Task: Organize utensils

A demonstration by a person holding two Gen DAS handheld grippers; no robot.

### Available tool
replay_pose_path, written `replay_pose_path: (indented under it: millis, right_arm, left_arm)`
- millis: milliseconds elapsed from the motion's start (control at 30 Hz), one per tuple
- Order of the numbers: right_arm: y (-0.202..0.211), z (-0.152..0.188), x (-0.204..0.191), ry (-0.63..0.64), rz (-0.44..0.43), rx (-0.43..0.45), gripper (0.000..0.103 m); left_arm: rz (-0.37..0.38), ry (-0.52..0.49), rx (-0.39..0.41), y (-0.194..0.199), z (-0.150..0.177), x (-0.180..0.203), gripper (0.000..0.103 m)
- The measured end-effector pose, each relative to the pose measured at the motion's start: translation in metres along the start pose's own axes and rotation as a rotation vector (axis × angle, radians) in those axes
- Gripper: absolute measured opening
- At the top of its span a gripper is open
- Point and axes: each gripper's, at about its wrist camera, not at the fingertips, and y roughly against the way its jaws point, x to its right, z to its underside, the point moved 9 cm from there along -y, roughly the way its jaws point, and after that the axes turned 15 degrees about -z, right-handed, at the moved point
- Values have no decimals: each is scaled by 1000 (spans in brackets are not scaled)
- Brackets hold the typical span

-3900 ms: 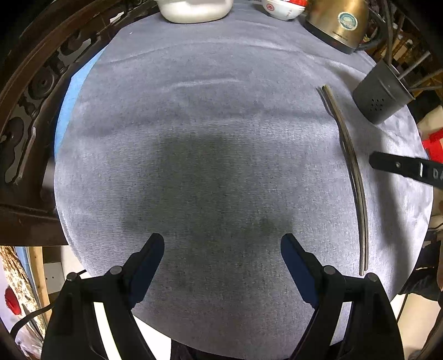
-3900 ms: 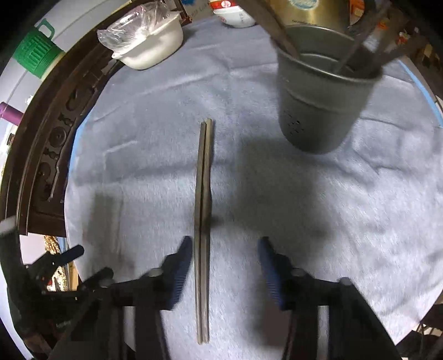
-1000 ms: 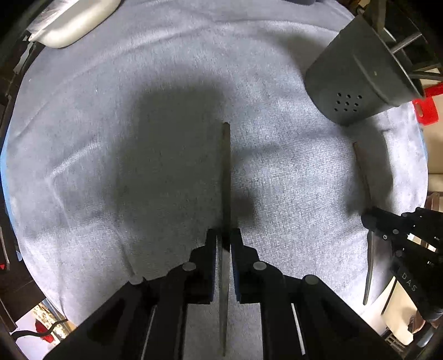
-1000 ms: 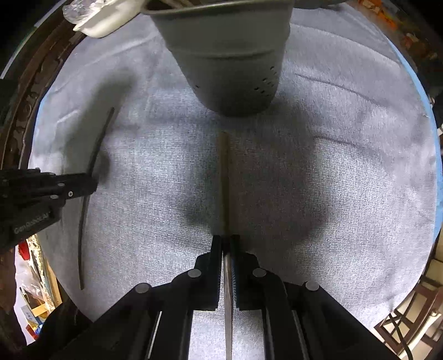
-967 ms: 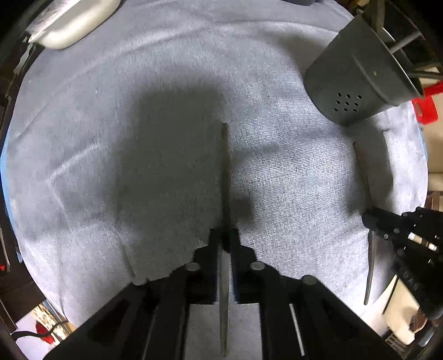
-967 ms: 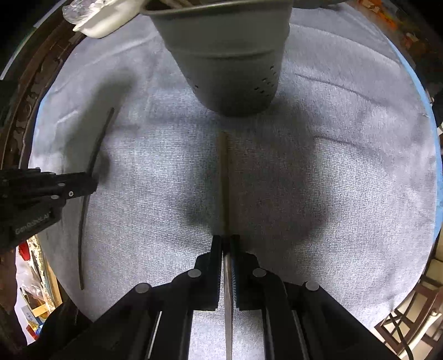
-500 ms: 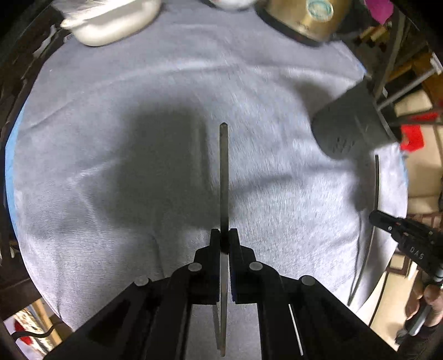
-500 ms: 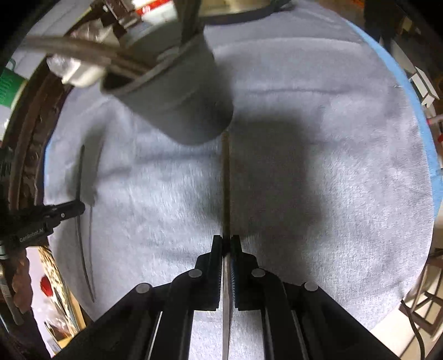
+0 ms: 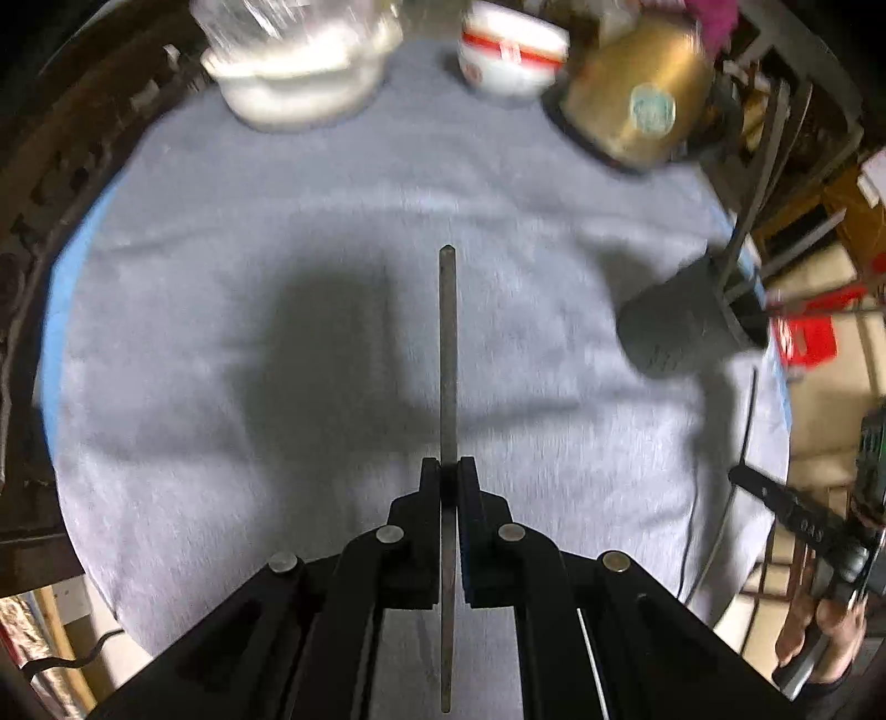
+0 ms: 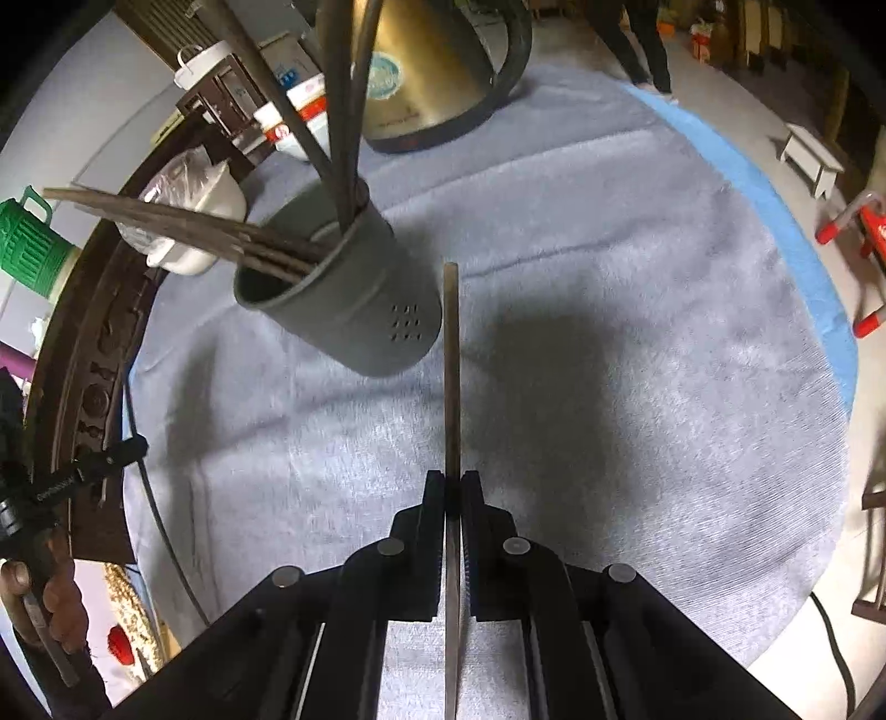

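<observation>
My left gripper (image 9: 448, 471) is shut on a dark chopstick (image 9: 447, 360), held above the grey cloth (image 9: 221, 232) and pointing away from me. My right gripper (image 10: 454, 482) is shut on a second chopstick (image 10: 452, 376); its far tip is close to the right side of the grey perforated utensil holder (image 10: 343, 310), which holds several chopsticks. The left wrist view shows the holder (image 9: 681, 327) at the right, with the right gripper (image 9: 739, 476) and its chopstick (image 9: 748, 421) below it. The right wrist view has the left gripper (image 10: 135, 446) at the left edge.
A gold kettle (image 9: 637, 99), a red-and-white bowl (image 9: 509, 50) and a white pot (image 9: 299, 83) stand along the far edge of the round table. A carved dark wooden rim (image 10: 83, 360) borders the left. A green jug (image 10: 27, 238) and a red stool (image 10: 864, 221) stand beyond.
Both grippers have risen off the cloth with their chopsticks and tilted forward. The holder has slid left in the right wrist view and the kettle has come into both views.
</observation>
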Motion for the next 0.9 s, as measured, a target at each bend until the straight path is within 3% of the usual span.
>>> replay_pose_path:
  millis: [267, 400, 533, 633, 800, 900]
  right_arm:
    - [-37, 6, 6, -8, 0, -115, 6]
    - [-35, 3, 6, -9, -6, -102, 6]
    - [-9, -8, 7, -31, -24, -3, 6]
    - [17, -23, 7, -53, -41, 118, 6]
    - [66, -45, 4, -53, -28, 375, 6]
    - [92, -50, 1, -12, 54, 538, 6]
  left_arm:
    - [-18, -45, -123, -35, 11, 5, 5]
    - [-9, -16, -95, -35, 1, 5, 5]
    - [-8, 33, 44, 1, -14, -6, 5]
    - [-10, 88, 174, 30, -26, -10, 5]
    - [-41, 186, 417, 60, -36, -17, 5]
    - [-39, 238, 520, 67, -35, -18, 5]
